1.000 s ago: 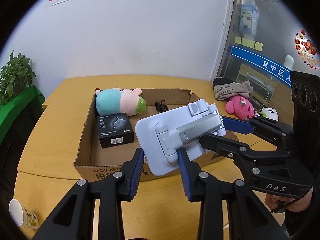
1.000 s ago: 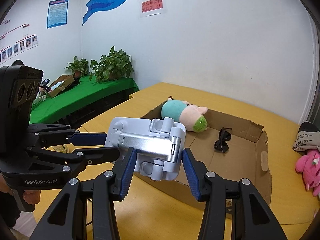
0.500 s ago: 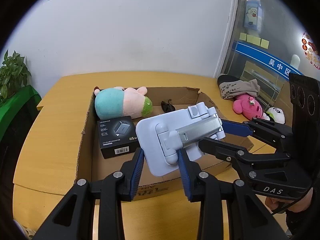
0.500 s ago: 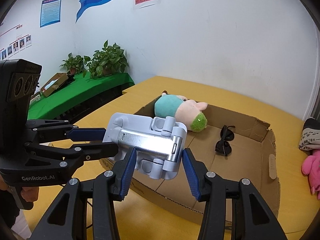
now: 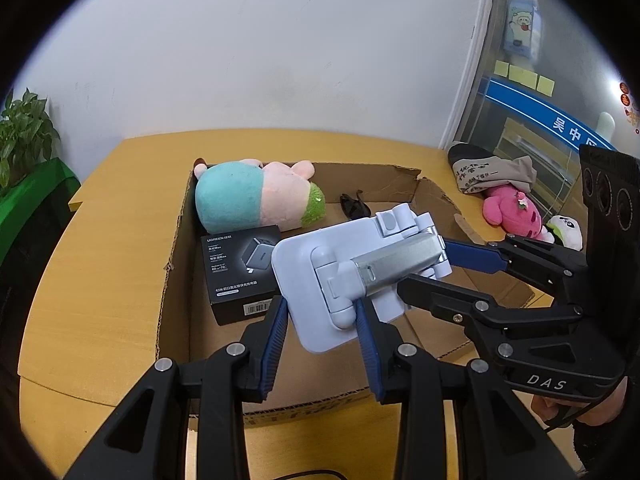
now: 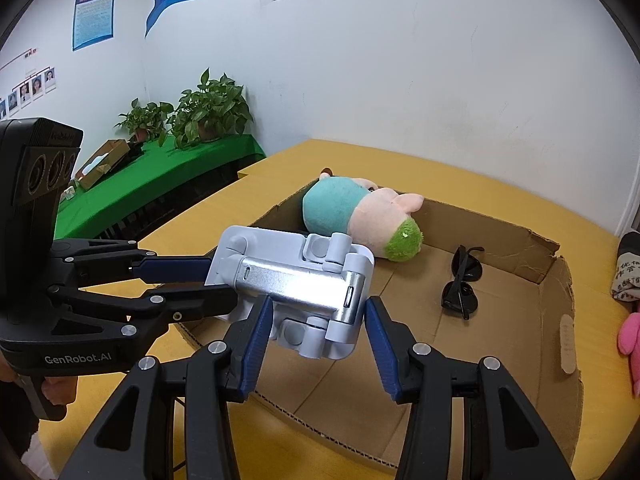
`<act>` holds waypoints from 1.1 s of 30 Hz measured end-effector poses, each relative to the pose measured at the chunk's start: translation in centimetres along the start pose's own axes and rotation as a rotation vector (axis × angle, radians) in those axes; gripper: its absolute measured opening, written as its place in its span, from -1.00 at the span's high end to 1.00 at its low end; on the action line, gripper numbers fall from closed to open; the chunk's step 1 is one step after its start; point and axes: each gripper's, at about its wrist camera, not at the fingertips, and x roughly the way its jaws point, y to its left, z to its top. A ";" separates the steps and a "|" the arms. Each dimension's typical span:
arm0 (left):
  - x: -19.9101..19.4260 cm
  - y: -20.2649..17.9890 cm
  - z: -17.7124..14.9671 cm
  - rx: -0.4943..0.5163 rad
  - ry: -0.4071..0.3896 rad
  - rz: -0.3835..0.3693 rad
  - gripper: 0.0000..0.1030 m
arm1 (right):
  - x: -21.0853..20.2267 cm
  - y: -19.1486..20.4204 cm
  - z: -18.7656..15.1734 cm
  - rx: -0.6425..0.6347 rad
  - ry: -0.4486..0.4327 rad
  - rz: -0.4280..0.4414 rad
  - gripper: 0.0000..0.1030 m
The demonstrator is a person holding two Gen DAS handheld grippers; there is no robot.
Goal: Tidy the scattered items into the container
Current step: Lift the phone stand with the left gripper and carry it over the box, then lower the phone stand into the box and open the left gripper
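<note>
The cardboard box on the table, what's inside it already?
Inside the cardboard box: a plush pig, a black charger box and dark sunglasses. The white folding stand, held over it by both grippers, hides part of the floor.

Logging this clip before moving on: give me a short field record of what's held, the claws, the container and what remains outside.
held item: white folding stand, above box
left claw: shut on stand's base
right claw: shut on stand's hinge end
container: cardboard box
in box: pig plush, black charger box, sunglasses
outside box: pink plush, grey cloth
</note>
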 end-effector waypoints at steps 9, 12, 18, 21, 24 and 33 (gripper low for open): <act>3.8 3.3 -0.3 -0.012 0.103 0.002 0.34 | 5.2 -0.7 -0.9 0.063 0.077 0.031 0.00; 5.3 4.3 -0.6 -0.014 0.162 0.008 0.34 | 7.3 -0.7 -1.7 0.098 0.124 0.043 0.00; 7.1 5.3 -1.5 0.037 0.270 -0.001 0.34 | 10.7 -0.5 -3.1 0.162 0.223 0.075 0.00; 7.5 5.5 -1.2 0.035 0.300 0.006 0.34 | 11.6 -0.7 -3.3 0.193 0.265 0.092 -0.02; 8.0 5.1 -1.1 0.061 0.337 0.034 0.34 | 12.3 -0.8 -3.5 0.216 0.310 0.107 -0.02; 9.3 4.9 -1.4 0.057 0.429 0.077 0.35 | 13.8 -1.4 -3.5 0.262 0.397 0.144 -0.03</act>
